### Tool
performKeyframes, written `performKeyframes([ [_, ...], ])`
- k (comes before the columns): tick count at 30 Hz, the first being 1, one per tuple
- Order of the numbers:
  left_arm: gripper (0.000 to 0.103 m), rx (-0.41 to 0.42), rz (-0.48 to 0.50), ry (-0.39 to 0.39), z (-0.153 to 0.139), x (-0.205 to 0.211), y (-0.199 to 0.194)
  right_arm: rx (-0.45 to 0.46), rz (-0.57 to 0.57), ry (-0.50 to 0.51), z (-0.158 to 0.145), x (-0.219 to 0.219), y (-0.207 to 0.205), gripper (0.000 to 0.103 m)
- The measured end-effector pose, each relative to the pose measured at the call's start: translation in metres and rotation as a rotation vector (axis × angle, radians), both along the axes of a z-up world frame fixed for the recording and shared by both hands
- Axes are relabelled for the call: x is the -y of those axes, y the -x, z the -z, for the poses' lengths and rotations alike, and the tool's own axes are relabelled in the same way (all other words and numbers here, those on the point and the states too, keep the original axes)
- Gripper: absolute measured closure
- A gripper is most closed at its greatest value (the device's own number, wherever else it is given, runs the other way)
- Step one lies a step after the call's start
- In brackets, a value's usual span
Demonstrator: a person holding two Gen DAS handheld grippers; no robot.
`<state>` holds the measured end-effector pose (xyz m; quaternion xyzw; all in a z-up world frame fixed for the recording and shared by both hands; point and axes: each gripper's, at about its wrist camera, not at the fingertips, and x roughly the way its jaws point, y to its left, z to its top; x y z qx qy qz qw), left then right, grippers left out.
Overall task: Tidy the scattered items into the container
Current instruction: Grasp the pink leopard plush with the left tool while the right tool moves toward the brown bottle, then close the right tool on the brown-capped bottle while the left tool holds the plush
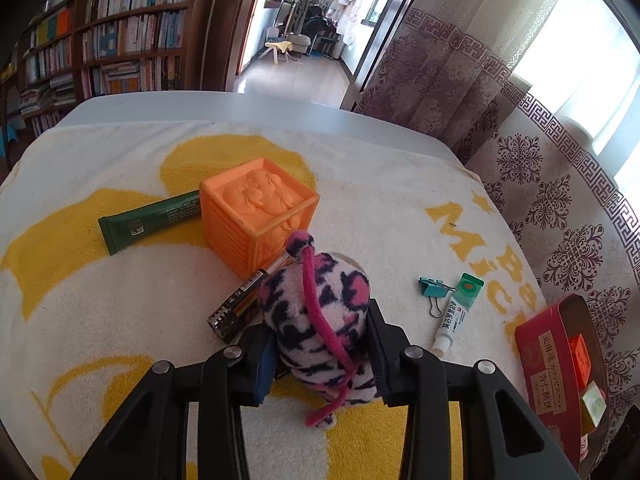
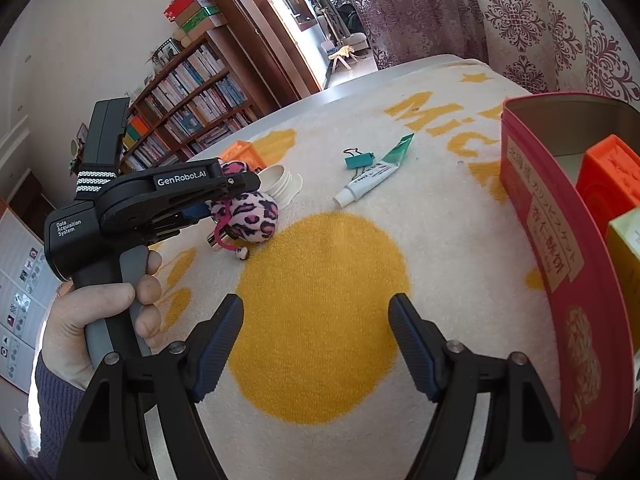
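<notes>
A pink plush toy with dark spots point(image 1: 320, 320) point(image 2: 250, 216) sits between the pads of my left gripper point(image 1: 320, 332), which is shut on it just above the towel. The red tin container point(image 1: 536, 344) point(image 2: 532, 184) stands at the right and holds an orange block point(image 2: 608, 176) and a pale green box point(image 2: 628, 248). On the towel lie an orange cube point(image 1: 256, 208), a green sachet point(image 1: 148, 220), a battery point(image 1: 236, 312), a teal binder clip point(image 1: 432, 288) point(image 2: 358, 159) and a white ointment tube point(image 1: 456, 312) point(image 2: 376, 174). My right gripper point(image 2: 316, 320) hovers open over a yellow patch, holding nothing.
A white and yellow towel point(image 1: 120, 320) covers the table. A white round lid point(image 2: 280, 182) lies behind the plush toy. A person's hand point(image 2: 100, 312) grips the left tool's handle. Patterned curtains hang to the right, and bookshelves stand to the left.
</notes>
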<state>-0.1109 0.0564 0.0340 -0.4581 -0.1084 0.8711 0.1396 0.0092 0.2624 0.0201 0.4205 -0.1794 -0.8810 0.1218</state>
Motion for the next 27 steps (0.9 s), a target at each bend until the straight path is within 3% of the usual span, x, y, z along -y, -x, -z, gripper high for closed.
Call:
performKeyframes([
  [15,0.062,-0.014,-0.099,-0.006,0.007,0.104,-0.056,0.017,-0.104,-0.019,-0.008,0.027,0.016,0.025],
  [20,0.062,-0.018,-0.108,-0.032,0.010,0.116,-0.063,-0.059,-0.233,-0.167,-0.028,0.072,0.037,0.025],
  [23,0.062,-0.029,-0.095,-0.031,0.008,0.115,-0.067,-0.057,-0.317,-0.223,-0.020,0.097,0.059,0.025],
  [27,0.062,-0.039,-0.075,-0.043,0.005,0.112,-0.071,-0.044,-0.334,-0.284,-0.005,0.113,0.087,0.025],
])
